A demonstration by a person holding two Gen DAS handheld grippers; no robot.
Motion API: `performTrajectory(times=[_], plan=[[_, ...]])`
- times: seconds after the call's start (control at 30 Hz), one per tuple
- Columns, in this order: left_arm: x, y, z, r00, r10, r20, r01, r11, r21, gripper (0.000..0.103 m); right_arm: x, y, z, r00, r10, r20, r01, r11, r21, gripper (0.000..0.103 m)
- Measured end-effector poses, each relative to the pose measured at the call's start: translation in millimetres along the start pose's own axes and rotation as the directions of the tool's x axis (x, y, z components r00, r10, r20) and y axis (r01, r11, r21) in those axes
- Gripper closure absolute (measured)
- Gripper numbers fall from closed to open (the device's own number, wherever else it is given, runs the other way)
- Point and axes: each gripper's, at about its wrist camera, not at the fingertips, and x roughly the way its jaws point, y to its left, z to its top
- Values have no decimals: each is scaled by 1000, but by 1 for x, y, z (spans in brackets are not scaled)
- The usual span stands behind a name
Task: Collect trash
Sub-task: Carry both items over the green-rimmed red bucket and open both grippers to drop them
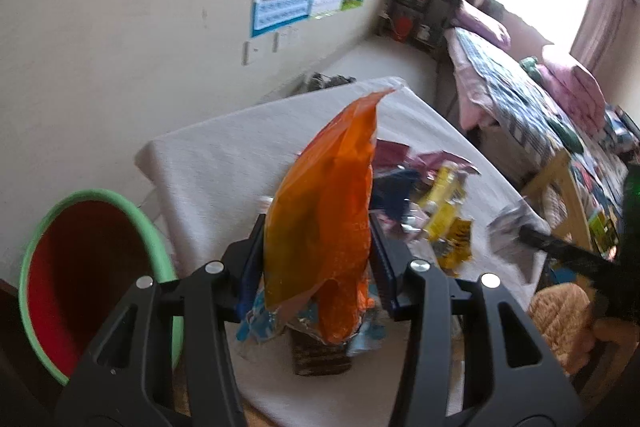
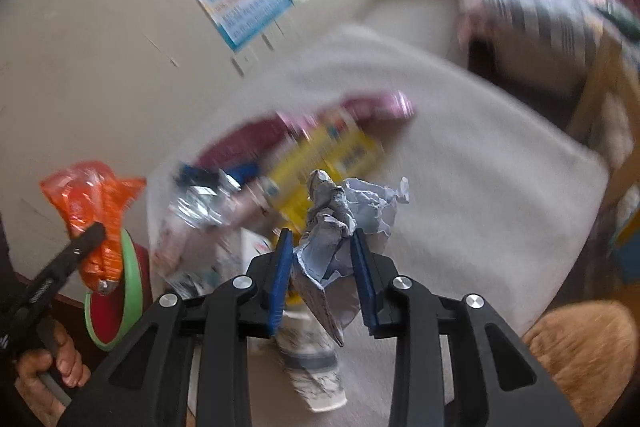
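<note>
Both grippers grasp trash.
Left gripper (image 1: 316, 259) clamps an orange wrapper (image 1: 324, 211); right gripper (image 2: 322, 267) pinches crumpled paper (image 2: 340, 223), frame centre.

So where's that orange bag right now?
The orange bag is clamped in the left gripper, lifted above the table. In the right wrist view it hangs at the far left, just over the green-rimmed bin.

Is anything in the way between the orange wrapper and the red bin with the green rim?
Nothing visible: the orange plastic wrapper in the left gripper hangs beside the red bin's green rim.
</note>
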Motion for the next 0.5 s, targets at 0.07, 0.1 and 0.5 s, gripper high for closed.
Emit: performTrajectory(times=[0.07, 0.1, 0.5], plan=[[-5, 11, 0, 1000, 23, 9, -23, 1000, -16, 57, -10, 14, 5, 999, 12, 37, -11, 999, -31, 74], [-7, 17, 0, 999, 38, 14, -37, 999, -25, 57, -13, 19, 8, 999, 27, 45, -25, 999, -40, 74], [-34, 105, -21, 965, 261, 14, -257, 958, -131, 57, 17, 143, 14, 966, 251, -58, -258, 941, -220, 74]])
